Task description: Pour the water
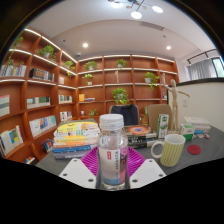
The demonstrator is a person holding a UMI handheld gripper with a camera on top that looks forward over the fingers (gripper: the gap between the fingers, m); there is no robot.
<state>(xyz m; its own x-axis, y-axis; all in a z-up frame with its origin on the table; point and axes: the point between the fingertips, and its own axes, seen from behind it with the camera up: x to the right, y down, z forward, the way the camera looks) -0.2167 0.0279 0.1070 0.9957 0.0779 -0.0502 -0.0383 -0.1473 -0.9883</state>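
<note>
gripper [113, 168] clamps upright water bottle [112, 148] between both pads. yellow mug [170, 149] sits right of the bottle, near, mouth up; pour means tilting right.

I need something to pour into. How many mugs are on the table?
1: a pale mug beside the water bottle that stands between the gripper fingers. Others may be hidden behind the clutter.
</note>
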